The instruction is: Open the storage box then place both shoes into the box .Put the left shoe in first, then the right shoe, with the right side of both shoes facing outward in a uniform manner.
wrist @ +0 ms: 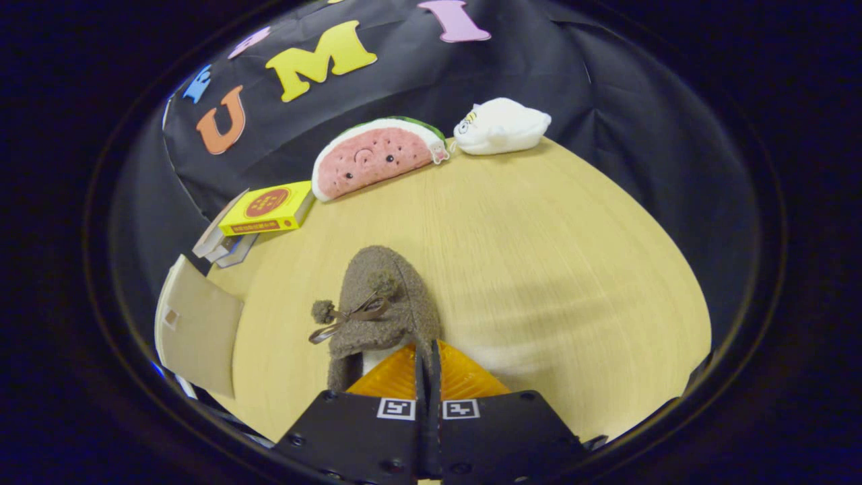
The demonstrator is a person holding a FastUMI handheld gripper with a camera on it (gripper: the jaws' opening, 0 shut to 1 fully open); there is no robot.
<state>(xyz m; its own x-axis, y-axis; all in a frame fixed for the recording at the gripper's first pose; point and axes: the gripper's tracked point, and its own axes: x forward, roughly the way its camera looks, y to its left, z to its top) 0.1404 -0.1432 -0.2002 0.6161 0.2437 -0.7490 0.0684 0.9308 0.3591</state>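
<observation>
A brown fuzzy shoe (380, 303) with a brown ribbon bow and pom-poms lies just ahead of my fingers, toe pointing away from me. My gripper (427, 351) is shut on the shoe's right rim, with the two orange fingers (465, 377) pressed almost together around the thin edge. I cannot tell whether the shoe rests on the round wooden table (539, 269) or hangs just above it. To the left of the fingers, at the table's edge, a beige panel of the storage box (195, 330) stands tilted; the box's inside is hidden.
A yellow box (269, 207) lies on a small stack of books (219, 246) at the table's far left. A watermelon plush (374, 158) and a white plush (502, 126) sit along the far edge. Bare tabletop stretches to the right of the shoe.
</observation>
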